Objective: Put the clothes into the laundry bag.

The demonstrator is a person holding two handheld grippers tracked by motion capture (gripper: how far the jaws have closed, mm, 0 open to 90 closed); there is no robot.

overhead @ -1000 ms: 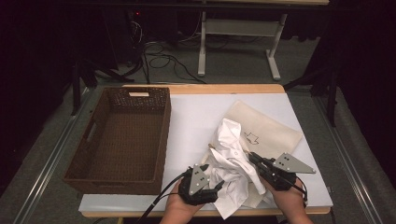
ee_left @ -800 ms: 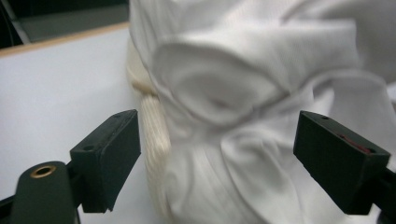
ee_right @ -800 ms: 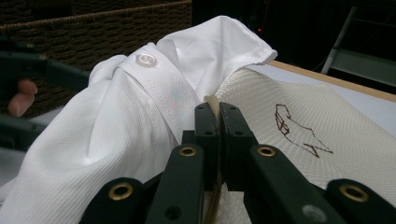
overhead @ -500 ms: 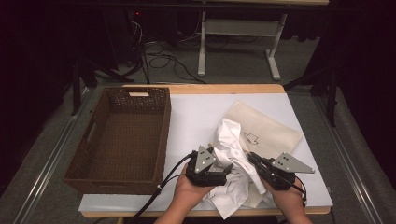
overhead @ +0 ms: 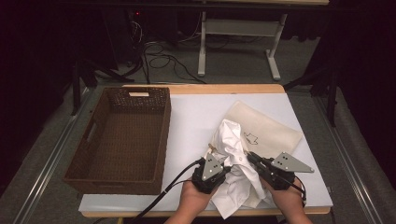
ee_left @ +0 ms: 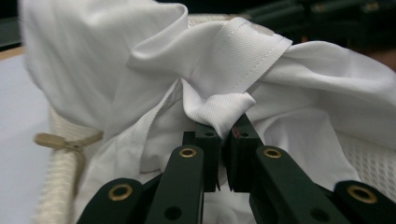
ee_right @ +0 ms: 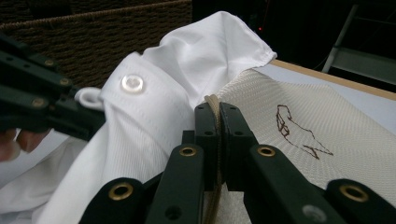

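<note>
Brown wicker basket sits at the left of the worktop, well apart from the work. Left gripper: jaws have just been closing, now pinched on a fold of the white shirt. The shirt is heaped near the front edge, bunched between both grippers. Right gripper: jaws clamped tight on the edge of the cream drawstring bag, which lies flat beneath and behind the shirt.

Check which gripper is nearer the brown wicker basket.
Left. The left gripper sits just right of the brown wicker basket, clamping the white shirt; the right gripper is farther right, beyond the shirt.
</note>
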